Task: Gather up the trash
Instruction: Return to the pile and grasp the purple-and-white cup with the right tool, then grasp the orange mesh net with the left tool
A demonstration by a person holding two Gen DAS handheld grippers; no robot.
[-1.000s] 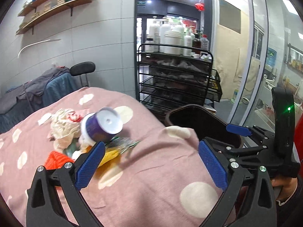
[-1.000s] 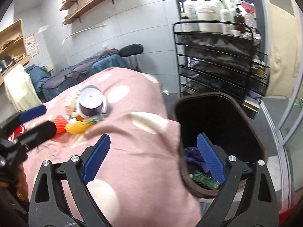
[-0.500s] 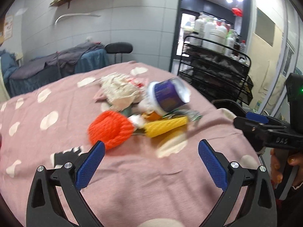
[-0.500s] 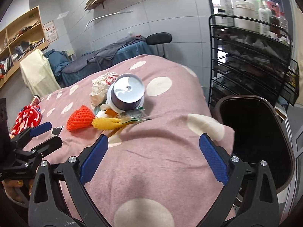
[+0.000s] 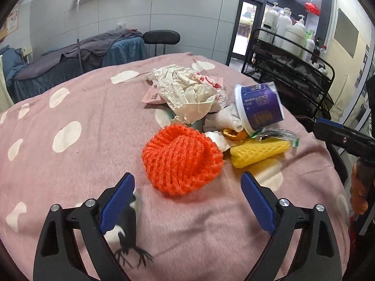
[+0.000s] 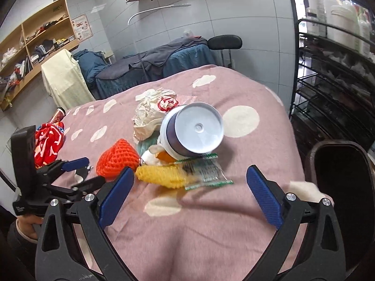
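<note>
A trash pile lies on the pink dotted blanket [image 5: 82,164]: an orange foam net [image 5: 182,159], a yellow foam net [image 5: 257,152], a purple tub [image 5: 260,107] on its side, crumpled paper [image 5: 187,93] and a clear wrapper [image 6: 206,171]. My left gripper [image 5: 187,185] hovers just before the orange net. Its jaws are closing, the net's near edge lies between the tips, and the pads do not touch it. My right gripper [image 6: 189,173] stands open in front of the yellow net [image 6: 161,175] and the wrapper, touching nothing.
A dark bin [image 6: 311,154] stands off the bed's right edge. Behind it is a black wire rack [image 6: 332,70] with bottles. A red patterned cloth [image 6: 46,140] lies at far left. A small black and white scrap [image 5: 126,231] sits under my left finger.
Both views swung left, away from the bin and onto the trash pile. The left gripper dropped closer to the orange net and its jaws narrowed a little.
</note>
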